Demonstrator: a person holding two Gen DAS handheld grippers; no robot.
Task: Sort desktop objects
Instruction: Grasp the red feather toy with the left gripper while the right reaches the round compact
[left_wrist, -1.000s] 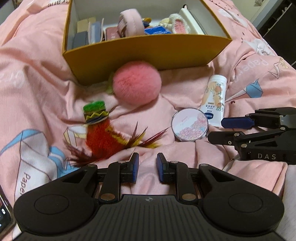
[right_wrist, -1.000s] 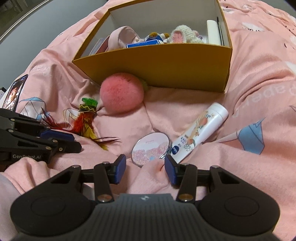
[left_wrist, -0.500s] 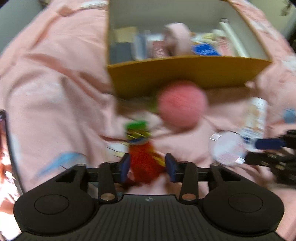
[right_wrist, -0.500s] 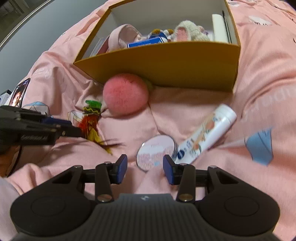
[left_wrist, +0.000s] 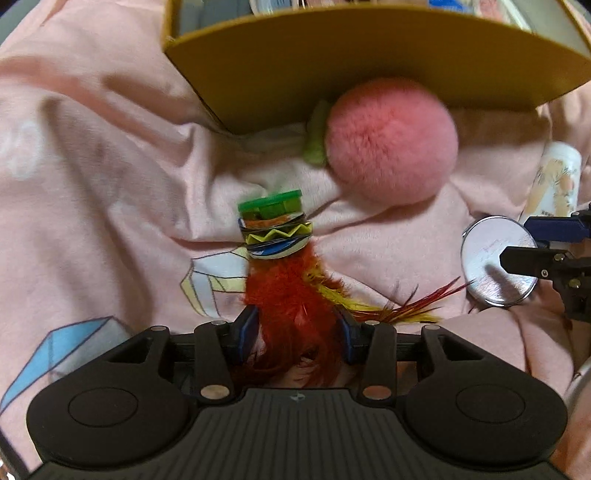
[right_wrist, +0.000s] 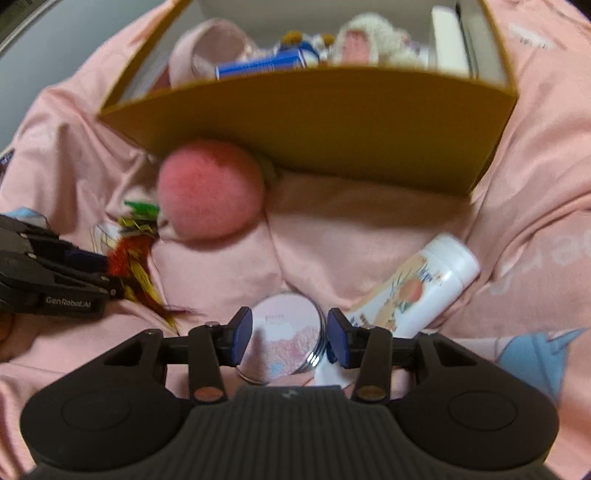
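Observation:
A shuttlecock-like toy (left_wrist: 288, 291) with red and yellow feathers and a green cap lies on the pink sheet. My left gripper (left_wrist: 295, 328) points down over it, open, with the red feathers between its pads. It also shows at the left of the right wrist view as the left gripper (right_wrist: 107, 275). A round pink compact (right_wrist: 284, 332) lies between the pads of my right gripper (right_wrist: 290, 334), whose jaws are opening. I see no pad pressing on it. From the left wrist view, the right gripper (left_wrist: 515, 240) hovers over the compact (left_wrist: 480, 251).
A yellow box (left_wrist: 369, 70) holding several items stands just behind, with a fluffy pink pom-pom (left_wrist: 391, 140) against its front wall. A white lotion bottle (right_wrist: 417, 288) lies beside the compact on the right. The pink sheet (left_wrist: 92, 166) is wrinkled all around.
Both grippers have come down and forward. The left one opened and now straddles the feather toy. The right one now straddles the compact.

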